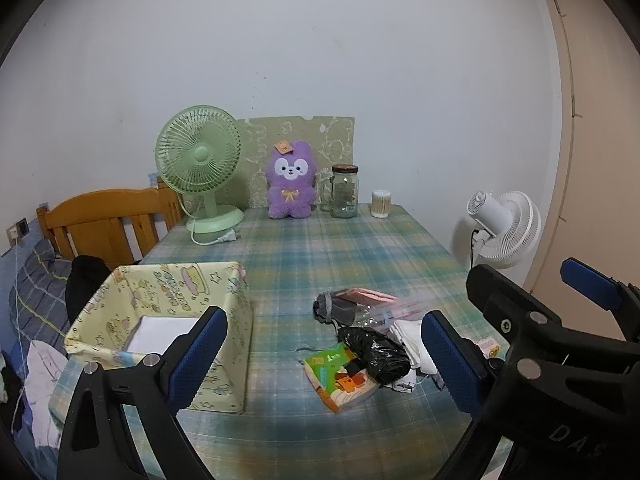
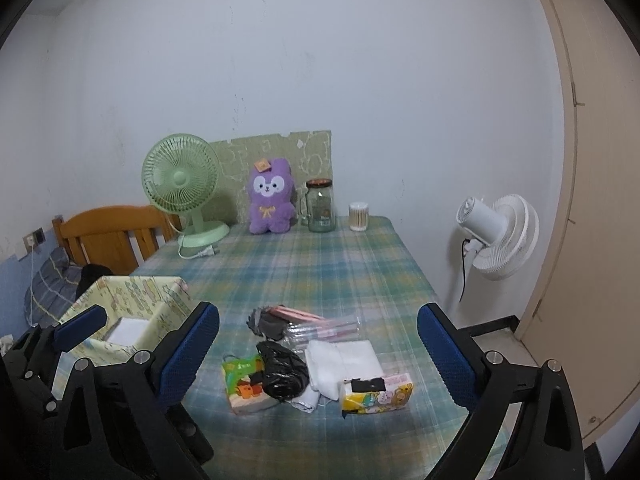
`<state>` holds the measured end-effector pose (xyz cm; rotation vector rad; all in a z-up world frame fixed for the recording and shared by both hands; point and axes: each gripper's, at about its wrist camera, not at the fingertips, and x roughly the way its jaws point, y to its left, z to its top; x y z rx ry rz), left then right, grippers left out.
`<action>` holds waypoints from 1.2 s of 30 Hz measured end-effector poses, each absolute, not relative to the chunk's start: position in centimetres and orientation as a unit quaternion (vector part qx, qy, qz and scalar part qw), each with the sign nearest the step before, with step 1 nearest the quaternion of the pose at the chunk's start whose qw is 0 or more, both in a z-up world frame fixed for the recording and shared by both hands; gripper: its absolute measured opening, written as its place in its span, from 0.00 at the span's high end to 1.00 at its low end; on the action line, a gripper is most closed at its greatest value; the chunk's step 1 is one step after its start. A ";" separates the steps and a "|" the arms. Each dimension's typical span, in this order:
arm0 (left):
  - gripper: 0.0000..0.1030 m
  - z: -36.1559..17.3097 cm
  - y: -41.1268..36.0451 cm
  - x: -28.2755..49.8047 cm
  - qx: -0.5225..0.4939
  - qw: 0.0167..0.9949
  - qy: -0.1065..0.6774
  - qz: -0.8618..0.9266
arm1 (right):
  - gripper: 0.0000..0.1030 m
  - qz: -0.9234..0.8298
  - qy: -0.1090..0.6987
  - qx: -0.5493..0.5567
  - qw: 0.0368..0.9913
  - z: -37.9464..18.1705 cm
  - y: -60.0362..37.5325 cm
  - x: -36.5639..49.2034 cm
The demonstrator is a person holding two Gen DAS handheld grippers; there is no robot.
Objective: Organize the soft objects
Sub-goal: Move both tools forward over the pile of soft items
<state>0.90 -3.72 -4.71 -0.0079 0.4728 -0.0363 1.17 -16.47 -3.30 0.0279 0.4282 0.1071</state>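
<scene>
We held both grippers, left [image 1: 324, 354] and right [image 2: 318, 346], spread wide and empty above the black plastic bag [image 2: 282, 374], beside the fabric storage box [image 1: 160, 320].

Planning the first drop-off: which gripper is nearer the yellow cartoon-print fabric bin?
Left. The left gripper hovers beside the yellow cartoon-print fabric bin; the right gripper sits farther right, over the pile.

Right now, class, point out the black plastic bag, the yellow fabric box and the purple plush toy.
black plastic bag [image 2: 282, 374], right wrist view, middle of its crumpled body
yellow fabric box [image 1: 224, 364], left wrist view, its near side wall
purple plush toy [image 1: 290, 182], left wrist view, its chest
</scene>
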 end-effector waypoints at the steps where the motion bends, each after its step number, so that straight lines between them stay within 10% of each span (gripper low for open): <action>1: 0.04 -4.9 -3.8 1.0 -0.006 0.972 0.235 -0.021 | 0.03 0.055 0.212 0.016 0.976 -3.5 -16.6 1.3; 36: 0.18 -13.9 -8.8 6.7 0.028 0.939 0.336 -0.061 | 0.09 0.010 0.337 0.043 0.940 -14.0 -20.7 7.3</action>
